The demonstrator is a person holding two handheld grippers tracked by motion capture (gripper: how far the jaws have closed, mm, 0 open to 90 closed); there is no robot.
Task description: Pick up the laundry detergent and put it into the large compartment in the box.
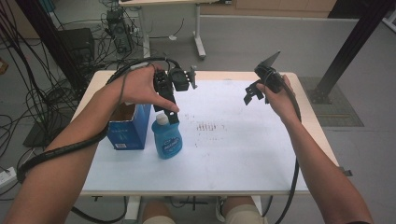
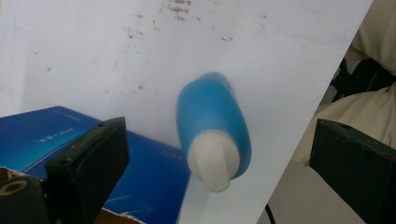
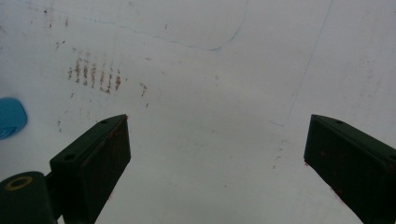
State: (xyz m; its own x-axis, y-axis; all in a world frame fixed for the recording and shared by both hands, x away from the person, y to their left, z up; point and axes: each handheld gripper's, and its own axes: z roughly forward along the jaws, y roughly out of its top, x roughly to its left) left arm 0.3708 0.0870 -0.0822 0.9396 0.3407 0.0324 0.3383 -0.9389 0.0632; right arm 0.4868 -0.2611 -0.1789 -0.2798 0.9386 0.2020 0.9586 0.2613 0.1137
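The left gripper (image 1: 169, 108) hangs directly above the blue bottle (image 1: 166, 138), its jaws spread wide and gripping nothing; in the left gripper view the bottle's white cap (image 2: 214, 162) sits between the two black jaws with air on both sides. The bottle stands upright on the white table (image 1: 233, 154), just beside the open blue box (image 1: 127, 127), which lies on the side of the bottle toward the person's left arm. The right gripper (image 1: 252, 95) is held up in the air well apart from the bottle, over bare tabletop on the far side of the rusty smudges (image 1: 208, 127), its jaws also released and empty.

The step in hand looks like a grasp on the bottle from above. To do it well, I would centre the cap between the jaws first, since it sits nearer the jaw on the box side, then lower straight down so the pads meet the bottle's shoulders below the cap rather than the narrow cap itself. The box-side jaw must slip between box and bottle without nudging either. Close slowly; the plastic probably flexes, and a tall bottle tips easily
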